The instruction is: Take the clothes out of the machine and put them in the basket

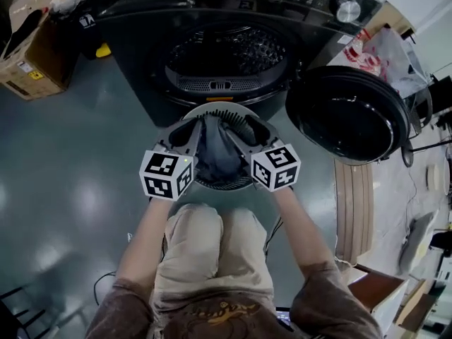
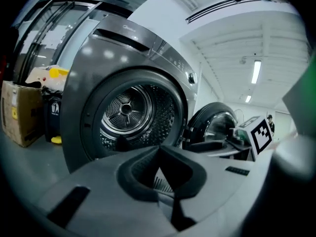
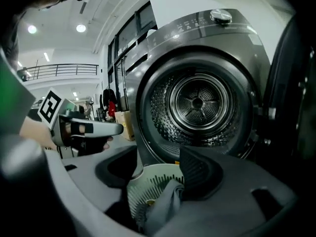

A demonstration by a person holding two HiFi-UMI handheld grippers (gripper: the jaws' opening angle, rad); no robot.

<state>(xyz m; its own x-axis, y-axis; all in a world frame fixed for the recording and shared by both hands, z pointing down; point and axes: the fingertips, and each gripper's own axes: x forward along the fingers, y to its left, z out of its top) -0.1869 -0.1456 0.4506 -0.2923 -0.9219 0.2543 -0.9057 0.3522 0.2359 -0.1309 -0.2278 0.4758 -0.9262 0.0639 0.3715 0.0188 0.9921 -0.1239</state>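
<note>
Machine: front-loading machine (image 1: 141,83), its door (image 1: 349,115) swung open at its right in the head view; the drum (image 1: 229,51) shows its perforated wall.
Basket: pale slotted basket (image 1: 219,109) on the floor, just in front of the machine's opening.
Clothes: grey garment (image 1: 219,154) heaped in the basket.
Left gripper (image 2: 159,149): in front of the machine, above the basket; tips together, pinching nothing.
Right gripper (image 3: 158,157): beside it; jaws apart, gripping nothing, garment below the gap.
</note>
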